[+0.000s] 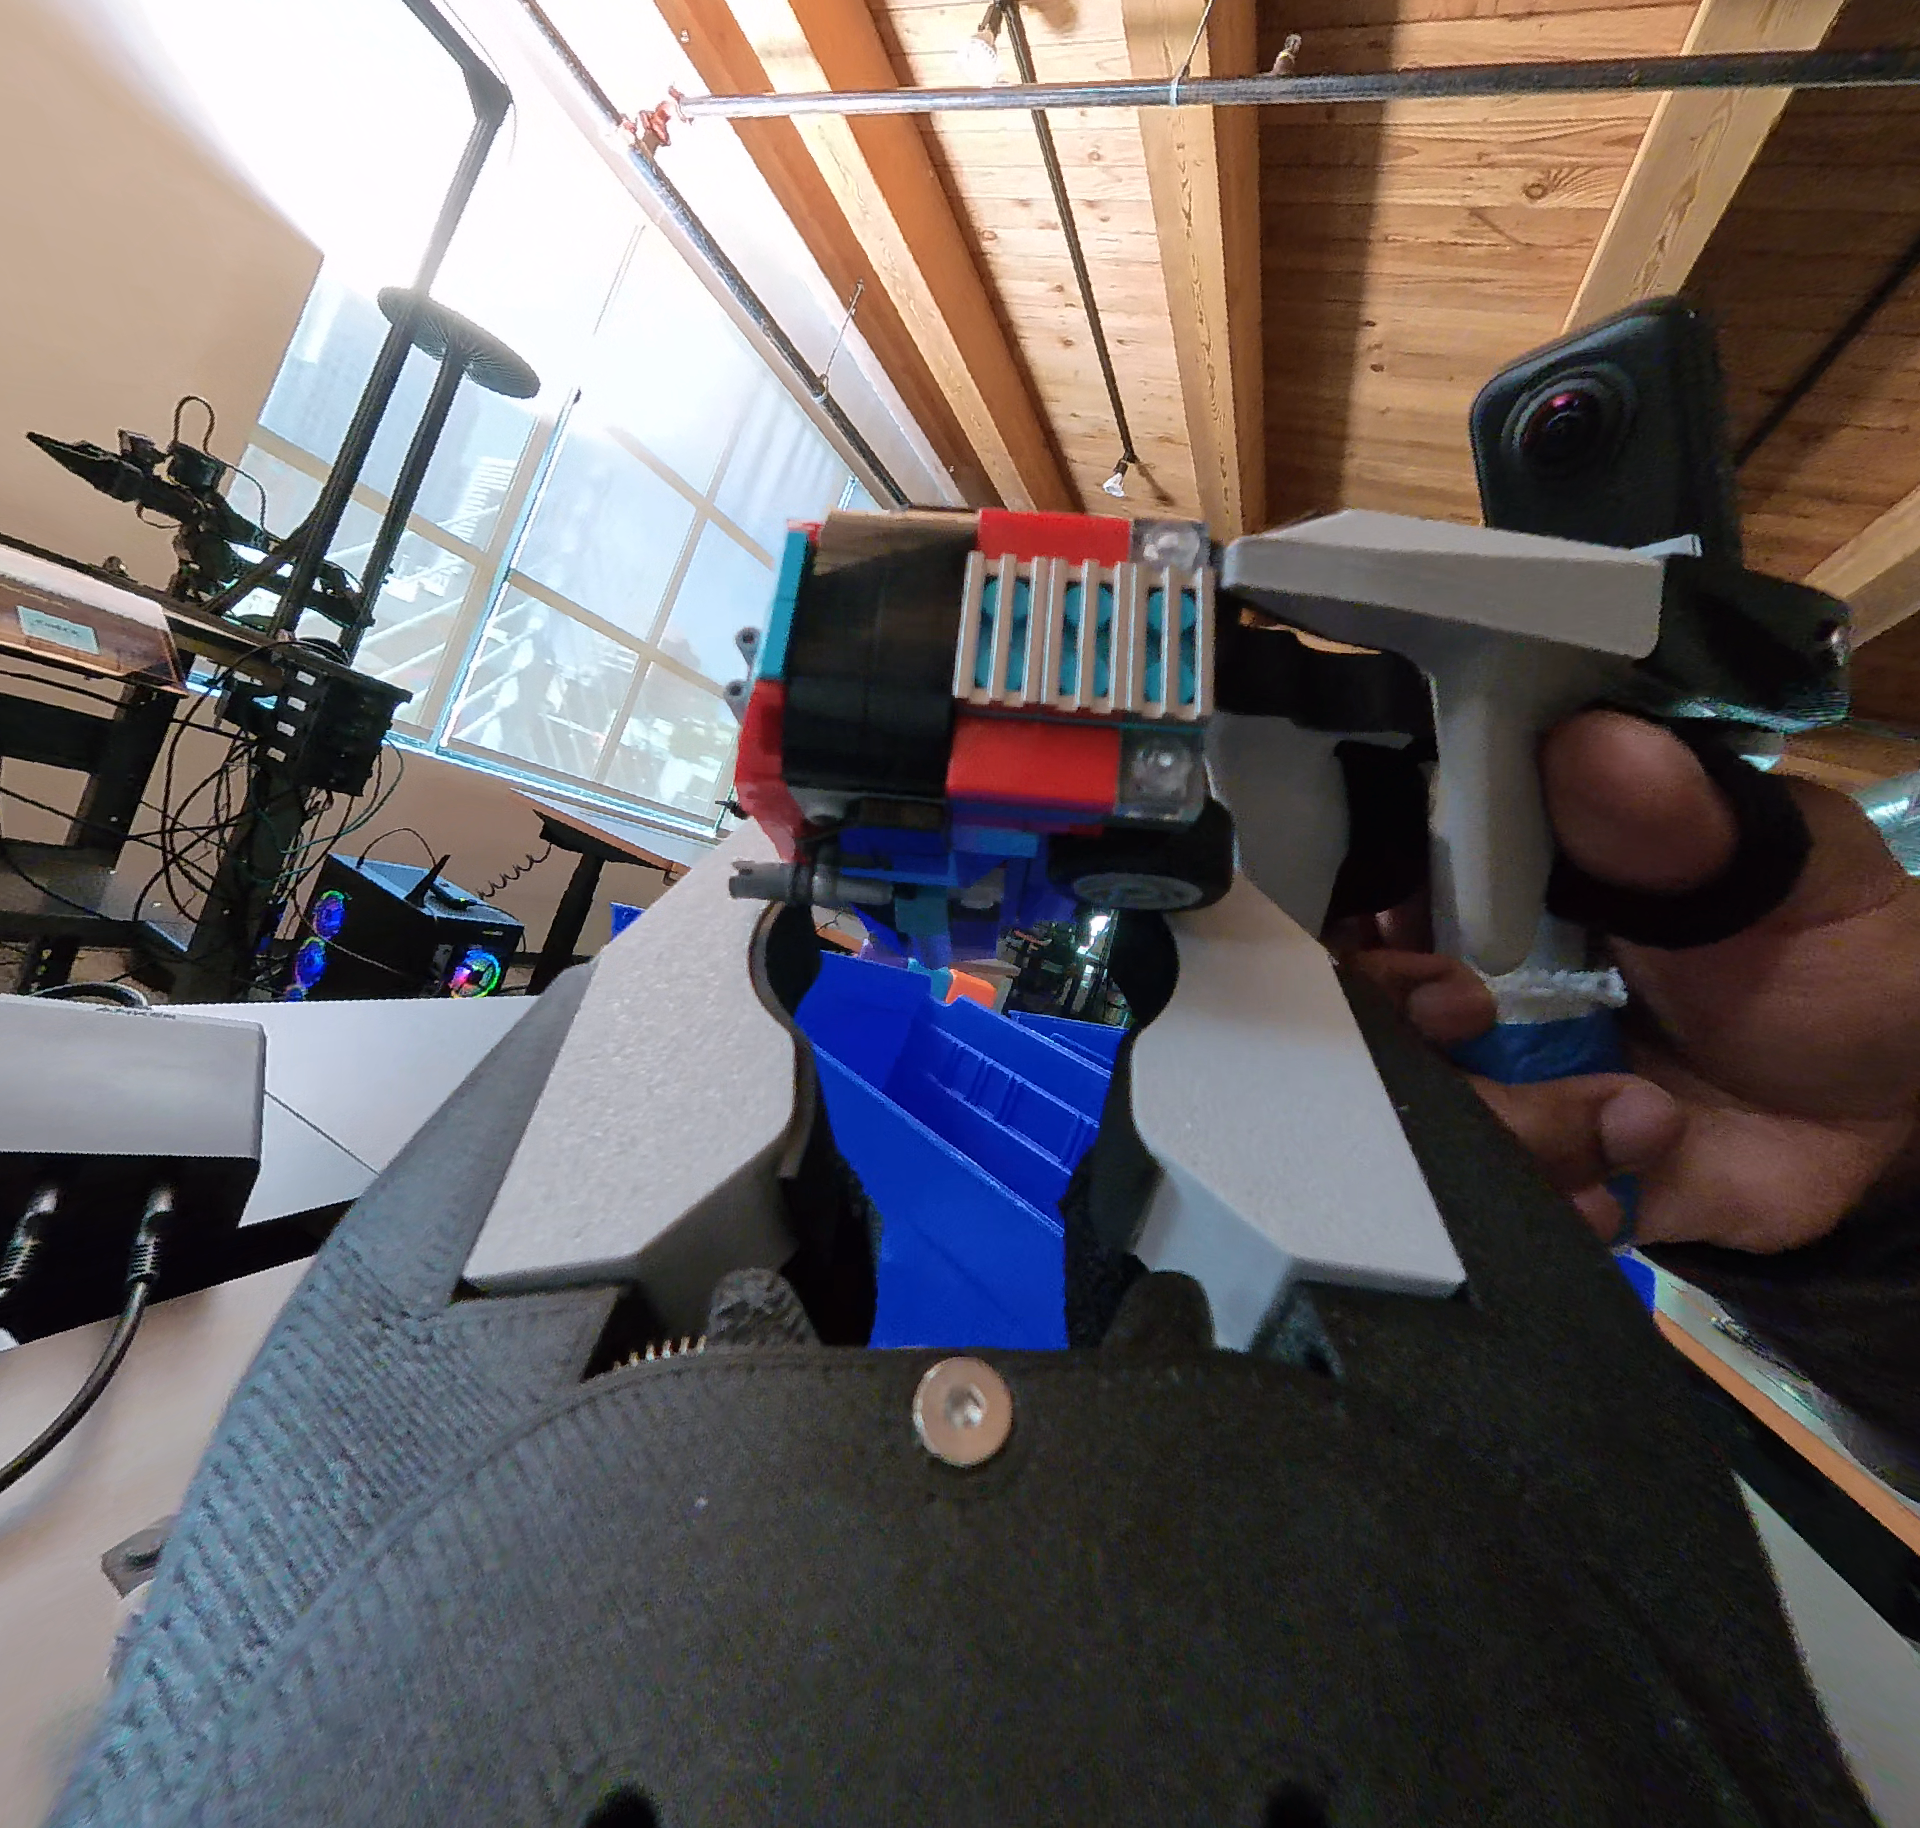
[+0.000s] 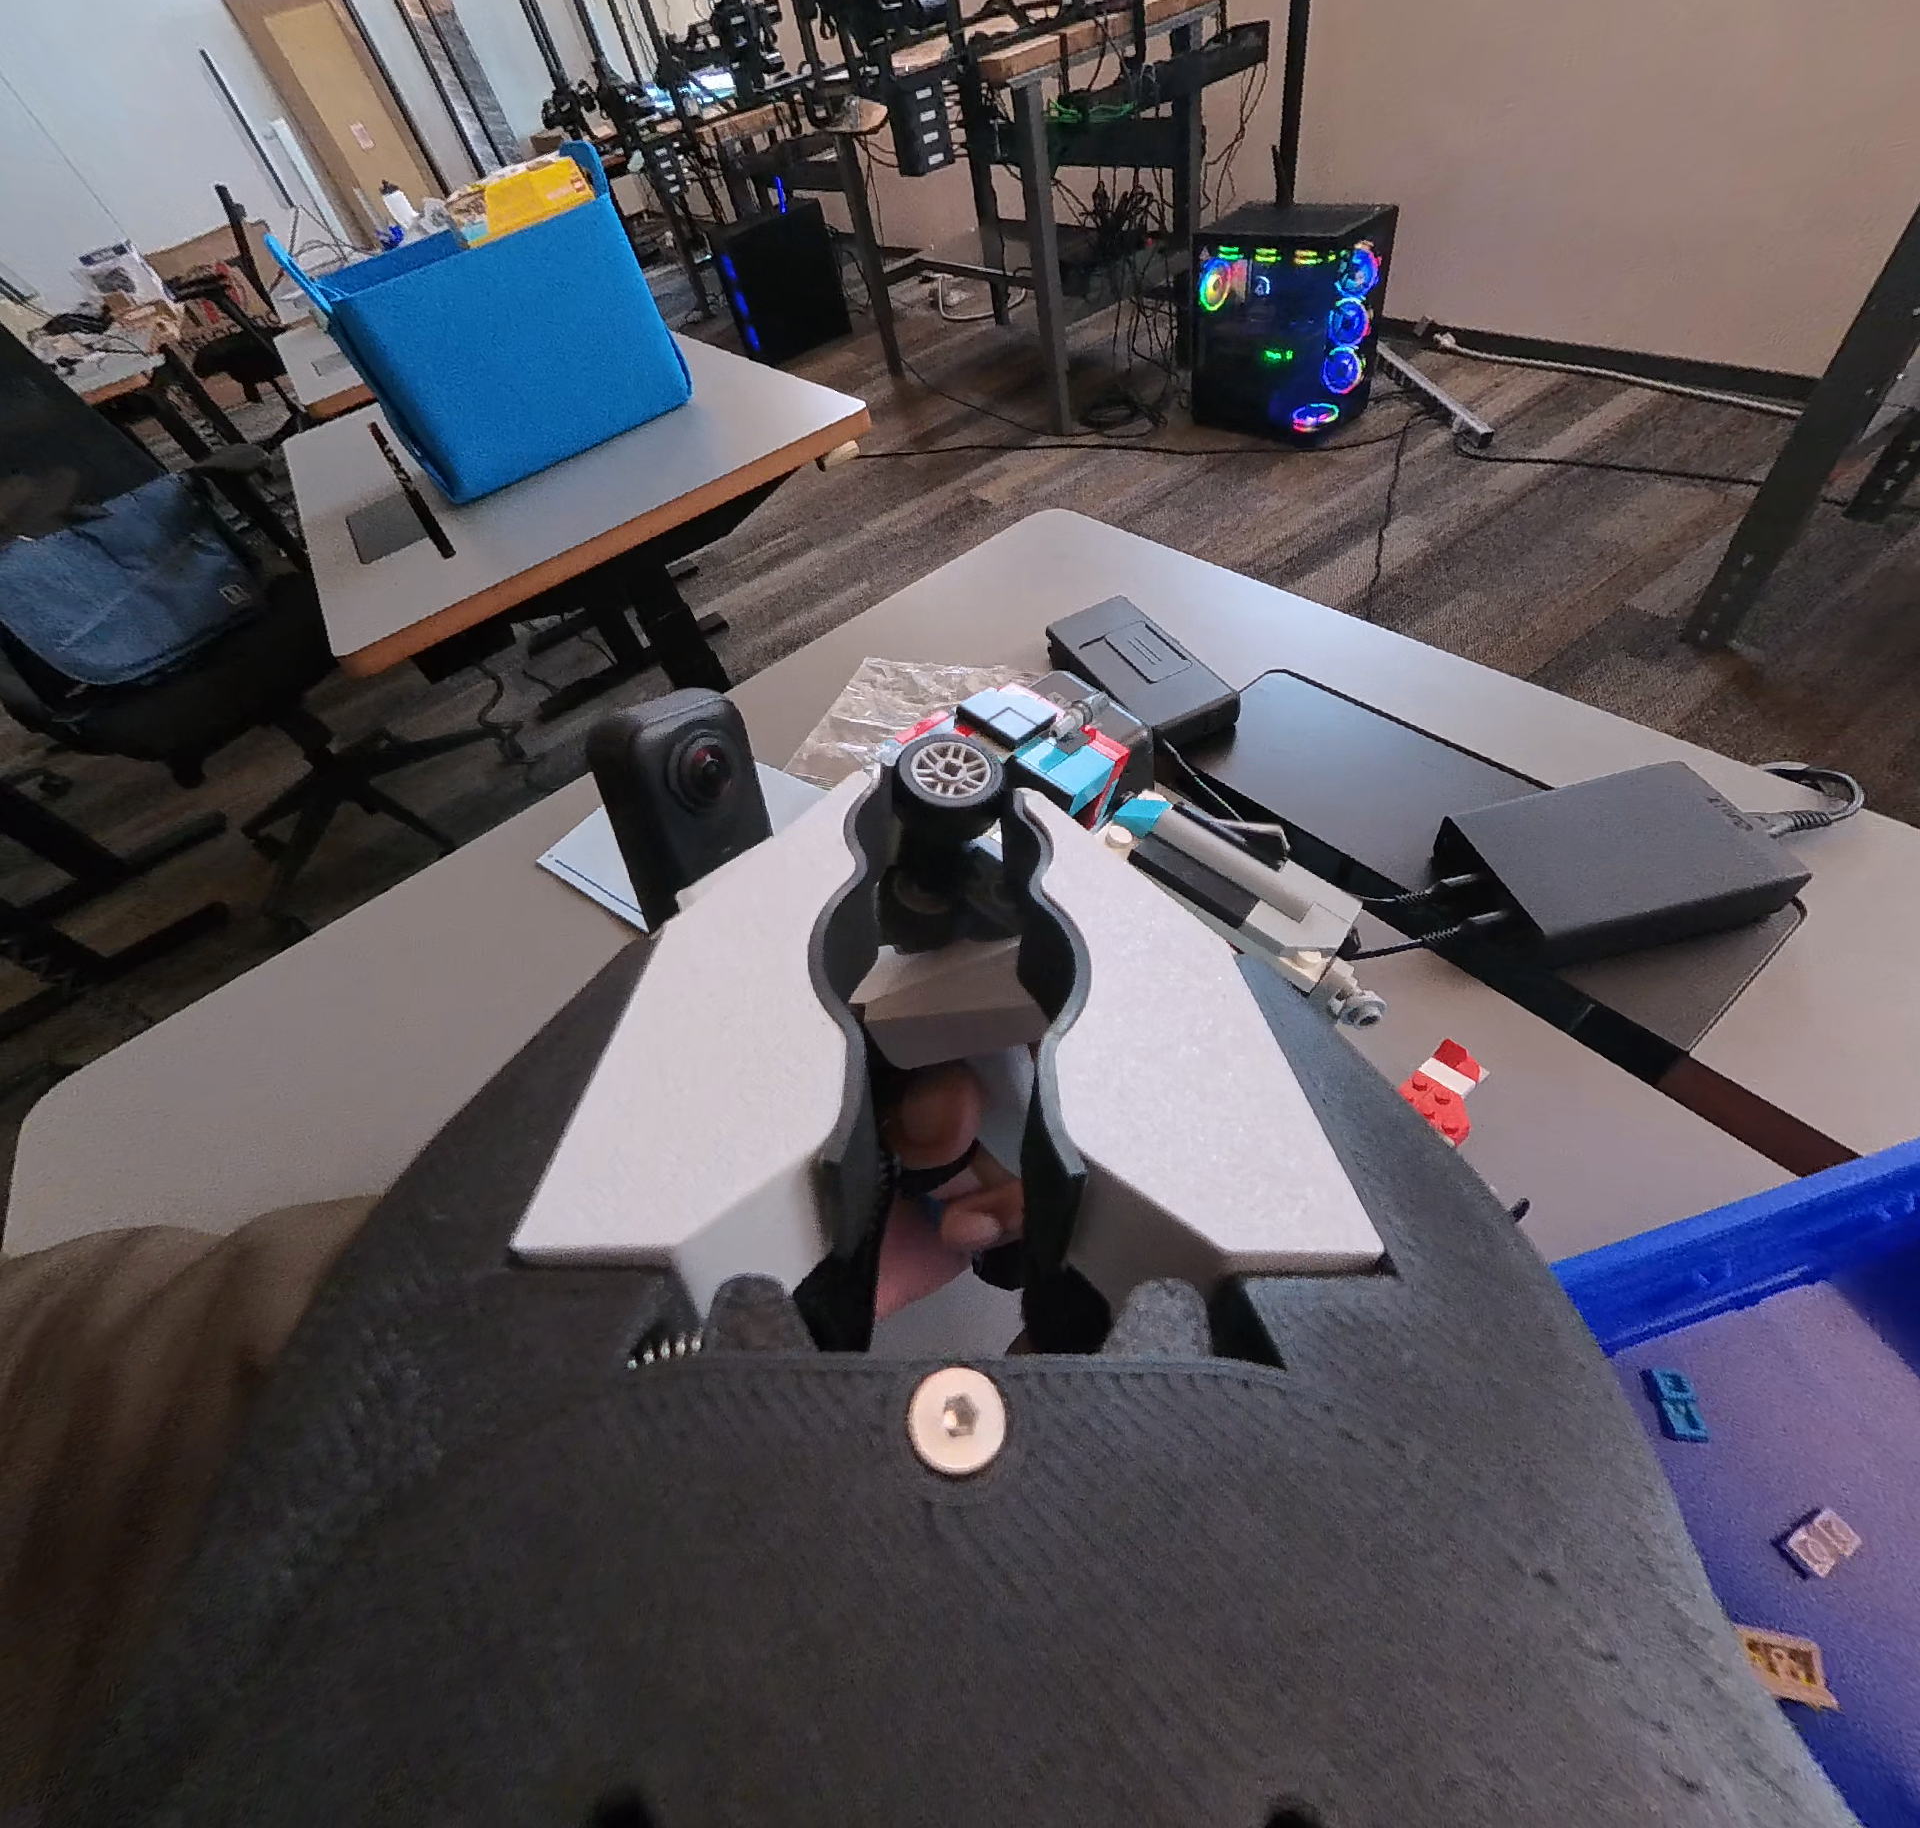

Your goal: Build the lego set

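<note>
A toy brick truck (image 1: 977, 677), red, black, teal and blue with a grey grille, is held up in the air. My left gripper (image 1: 971, 911) is shut on its underside: the grey pipe and a wheel (image 1: 1143, 885) sit at the fingertips. My right gripper (image 2: 951, 802) is shut on a black wheel (image 2: 951, 776) with a grey rim at the truck's front. In the left wrist view the right gripper (image 1: 1231, 677) comes in from the right, held by a hand (image 1: 1714, 1051). A left finger (image 2: 945, 1009) shows below the wheel. The truck's body (image 2: 1081, 750) and long grey rear (image 2: 1268, 895) reach to the right.
A blue bin (image 2: 1745, 1248) with small bricks stands at the lower right and also shows between my left fingers (image 1: 935, 1155). On the grey table (image 2: 312, 999) lie a red brick piece (image 2: 1439, 1092), a clear bag (image 2: 894, 698) and black boxes (image 2: 1621, 864) with cables. Left tips to right tips: about 6 cm.
</note>
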